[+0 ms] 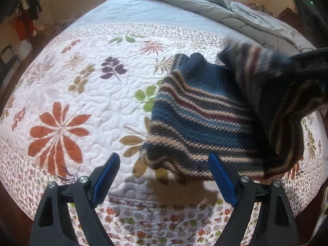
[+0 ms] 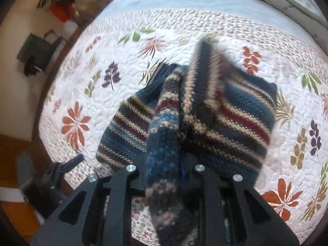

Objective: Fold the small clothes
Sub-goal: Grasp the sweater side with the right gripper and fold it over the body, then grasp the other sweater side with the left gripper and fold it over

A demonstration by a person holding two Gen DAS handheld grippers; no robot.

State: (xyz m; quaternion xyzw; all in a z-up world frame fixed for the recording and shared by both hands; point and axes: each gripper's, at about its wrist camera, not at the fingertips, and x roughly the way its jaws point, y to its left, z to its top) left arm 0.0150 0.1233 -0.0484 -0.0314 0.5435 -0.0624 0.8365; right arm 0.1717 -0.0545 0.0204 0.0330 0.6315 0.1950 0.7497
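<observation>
- Wide apart, the jaws of the left gripper [image 1: 164, 176] hold nothing; only the floral quilt [image 1: 86, 94] and a shadow lie between the blue pads [image 1: 103, 182].
- Nearly closed, the jaws of the right gripper [image 2: 164, 170] pinch a bunched fold of the striped sweater [image 2: 164, 135], which rises blurred toward the camera.
- In the left wrist view the sweater [image 1: 201, 123] spreads flat on the quilt at about two o'clock from the open jaws, its near hem just beside the right pad.
- At three o'clock its lifted part hangs from the dark, blurred right gripper [image 1: 307, 63].
- Beyond, at twelve to one o'clock, a grey blanket [image 1: 205, 6] lies rumpled across the far end of the bed.
</observation>
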